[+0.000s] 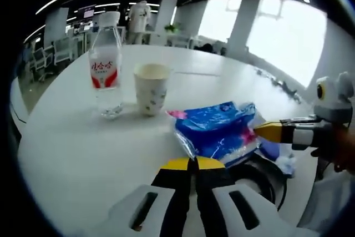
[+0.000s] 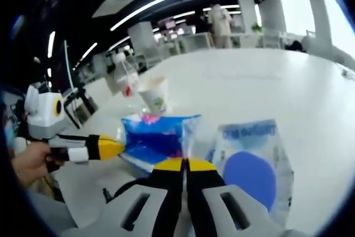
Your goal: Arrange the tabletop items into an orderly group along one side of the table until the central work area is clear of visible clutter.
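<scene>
A blue and pink plastic packet (image 1: 219,129) (image 2: 152,137) lies on the white table (image 1: 72,154), partly over a clear bag (image 2: 249,162) (image 1: 274,151) holding a round blue thing. My left gripper (image 1: 194,162) (image 2: 121,147) is shut, its yellow tips at the packet's edge. The right gripper (image 2: 186,164) (image 1: 259,131) is shut too, its tips meeting the opposite corner. I cannot tell whether either pinches the film. Beyond the packet stand a paper cup (image 1: 151,88) (image 2: 155,95) and a clear water bottle (image 1: 105,73) (image 2: 126,79) with a red label, side by side and upright.
The table (image 2: 266,81) stretches far behind the cup and bottle. A hand (image 2: 30,162) holds the left gripper at the table's near edge. Office chairs (image 1: 41,56) and a standing person (image 1: 137,18) are far back.
</scene>
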A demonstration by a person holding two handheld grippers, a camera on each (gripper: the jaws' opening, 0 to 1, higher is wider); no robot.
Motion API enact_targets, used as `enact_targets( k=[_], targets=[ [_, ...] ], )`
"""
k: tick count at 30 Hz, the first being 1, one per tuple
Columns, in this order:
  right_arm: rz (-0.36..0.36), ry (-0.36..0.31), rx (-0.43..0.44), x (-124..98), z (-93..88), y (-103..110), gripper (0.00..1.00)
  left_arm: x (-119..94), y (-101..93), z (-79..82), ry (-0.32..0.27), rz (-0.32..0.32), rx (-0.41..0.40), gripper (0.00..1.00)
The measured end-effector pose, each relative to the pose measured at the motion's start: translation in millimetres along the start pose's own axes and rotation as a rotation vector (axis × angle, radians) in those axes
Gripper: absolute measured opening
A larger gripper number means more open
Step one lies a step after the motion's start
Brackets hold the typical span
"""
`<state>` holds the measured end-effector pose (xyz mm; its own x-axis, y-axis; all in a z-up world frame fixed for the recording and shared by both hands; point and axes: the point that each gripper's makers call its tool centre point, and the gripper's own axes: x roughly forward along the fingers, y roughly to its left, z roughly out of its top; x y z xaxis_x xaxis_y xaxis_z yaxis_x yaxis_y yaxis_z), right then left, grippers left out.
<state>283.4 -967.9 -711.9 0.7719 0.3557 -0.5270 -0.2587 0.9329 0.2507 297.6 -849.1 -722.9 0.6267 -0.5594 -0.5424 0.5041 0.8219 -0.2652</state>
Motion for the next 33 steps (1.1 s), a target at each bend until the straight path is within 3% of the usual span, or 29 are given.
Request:
enact_targets(
  k=[8, 19, 33],
  targets=[
    [0.012, -0.020, -0.023, -17, 17.9, -3, 0.00, -7, -14.2, 11.8, 0.003, -0.034, -0.068, 0.01],
    [0.039, -0.050, -0.002, -38, 45.9, -11, 0.00, -19, -39.5, 44.1, -0.034, -0.063, -0.027, 0.01],
    [0.062, -0.039, -0.010, -53, 65.7, -27, 0.00, -15, -63.1, 66.5, -0.027, -0.070, 0.002, 0.01]
  ],
)
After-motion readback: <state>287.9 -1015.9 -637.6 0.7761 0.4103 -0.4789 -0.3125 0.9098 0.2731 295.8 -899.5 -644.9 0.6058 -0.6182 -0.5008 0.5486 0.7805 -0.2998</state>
